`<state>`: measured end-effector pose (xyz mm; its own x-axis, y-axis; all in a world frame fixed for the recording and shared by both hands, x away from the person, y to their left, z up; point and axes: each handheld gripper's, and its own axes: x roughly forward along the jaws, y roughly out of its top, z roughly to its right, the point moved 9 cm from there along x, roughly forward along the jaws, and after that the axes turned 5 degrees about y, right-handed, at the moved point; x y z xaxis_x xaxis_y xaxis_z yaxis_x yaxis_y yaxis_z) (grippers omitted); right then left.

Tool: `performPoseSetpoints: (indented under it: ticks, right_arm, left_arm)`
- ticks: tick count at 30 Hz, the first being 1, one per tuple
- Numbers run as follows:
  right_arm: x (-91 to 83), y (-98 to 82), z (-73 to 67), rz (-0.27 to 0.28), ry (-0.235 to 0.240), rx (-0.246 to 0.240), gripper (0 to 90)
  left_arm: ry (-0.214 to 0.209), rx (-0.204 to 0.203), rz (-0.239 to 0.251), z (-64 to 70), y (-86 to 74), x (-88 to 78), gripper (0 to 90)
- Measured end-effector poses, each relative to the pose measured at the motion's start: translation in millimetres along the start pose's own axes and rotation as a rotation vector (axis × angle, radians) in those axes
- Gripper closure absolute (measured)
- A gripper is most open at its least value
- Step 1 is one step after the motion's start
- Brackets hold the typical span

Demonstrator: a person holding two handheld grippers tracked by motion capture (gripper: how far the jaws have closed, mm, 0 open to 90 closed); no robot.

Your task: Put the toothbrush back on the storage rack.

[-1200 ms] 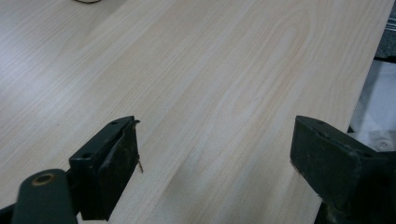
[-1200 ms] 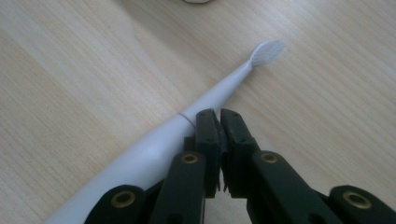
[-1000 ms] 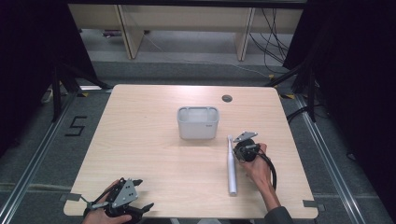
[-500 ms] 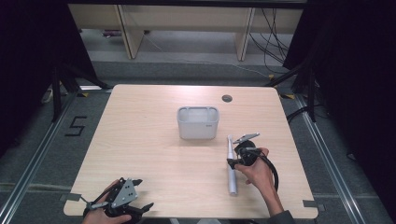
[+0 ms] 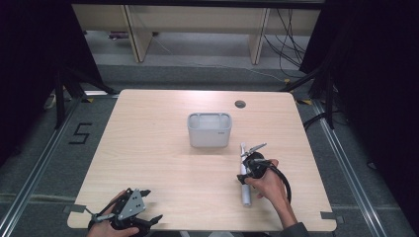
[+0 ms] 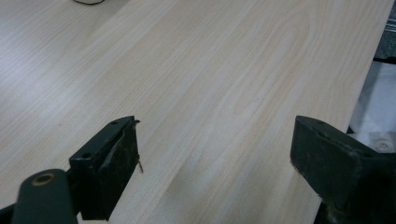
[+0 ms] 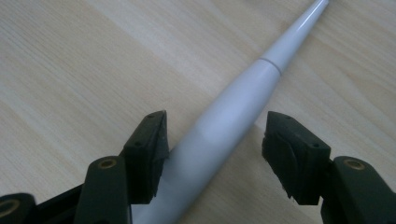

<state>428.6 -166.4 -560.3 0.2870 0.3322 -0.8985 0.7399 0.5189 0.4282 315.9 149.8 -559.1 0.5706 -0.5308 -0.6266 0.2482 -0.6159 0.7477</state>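
The right gripper (image 7: 212, 140) straddles the white tube (image 7: 233, 112), jaws apart, not clamped. The left gripper (image 6: 215, 158) rests low, jaws wide.

My right gripper (image 5: 245, 170) has moved left and down over the white tube (image 5: 244, 183), jaws now straddling it.
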Motion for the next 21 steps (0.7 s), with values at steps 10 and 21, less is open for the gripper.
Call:
performPoseSetpoints:
  ticks: [10,21]
  right_arm:
    - [1.5,-6.3,4.2,-0.071,0.005,-0.040,54.6]
    - [-0.3,-8.1,3.4,-0.125,-0.002,-0.065,64.6]
  left_arm:
    - [-0.005,0.001,-0.005,0.7,-0.4,-0.2,14.8]
    - [0.004,0.004,-0.006,0.2,-0.8,0.4,14.8]
